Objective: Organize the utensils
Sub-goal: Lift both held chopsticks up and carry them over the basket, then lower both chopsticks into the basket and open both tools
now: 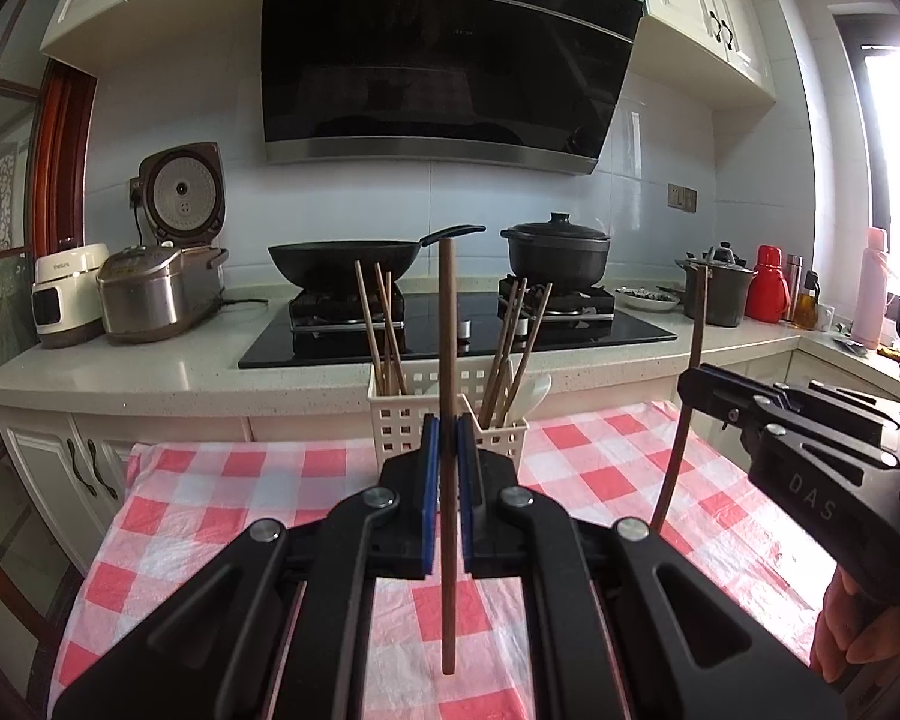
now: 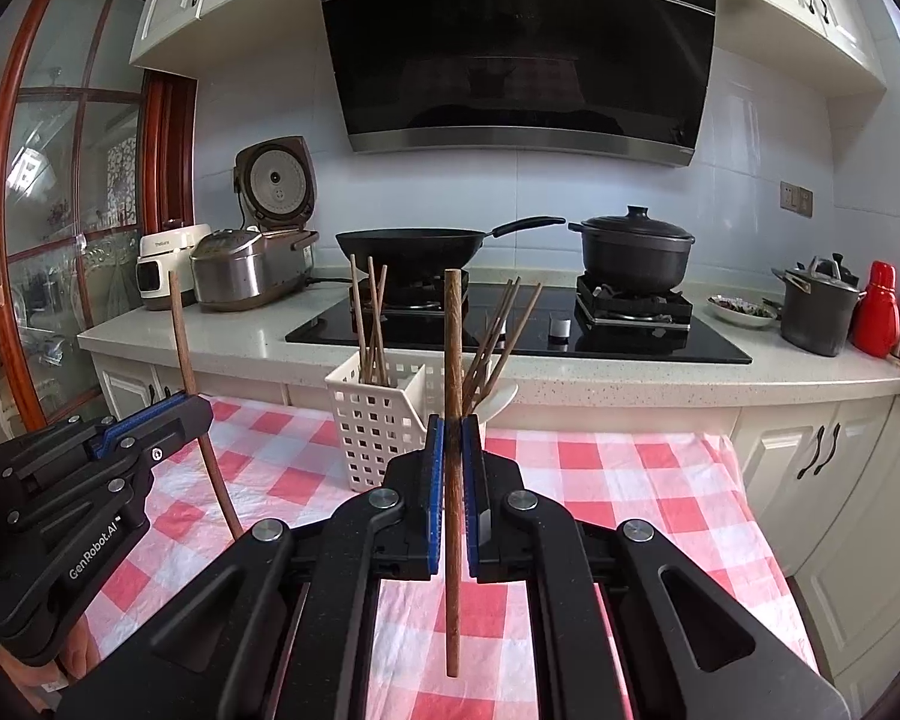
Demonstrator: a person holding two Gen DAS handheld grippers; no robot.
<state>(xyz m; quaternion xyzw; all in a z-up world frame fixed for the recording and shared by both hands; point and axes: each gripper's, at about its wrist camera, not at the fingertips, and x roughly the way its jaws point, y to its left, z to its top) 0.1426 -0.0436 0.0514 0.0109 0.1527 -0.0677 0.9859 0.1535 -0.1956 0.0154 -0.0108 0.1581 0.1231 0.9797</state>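
Wooden chopstick clamped upright in left claw — white basket beyond

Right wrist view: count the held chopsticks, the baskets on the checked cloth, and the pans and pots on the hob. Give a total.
Held chopsticks: 2
White basket: 1
Wok: 1
Lidded black pot: 1
Total: 5

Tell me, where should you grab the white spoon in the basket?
Grip the white spoon by its bowl, coming down from above. Only that rounded end pokes out over the basket rim; the handle is hidden inside, and chopsticks lean right beside it, so a side approach looks crowded.
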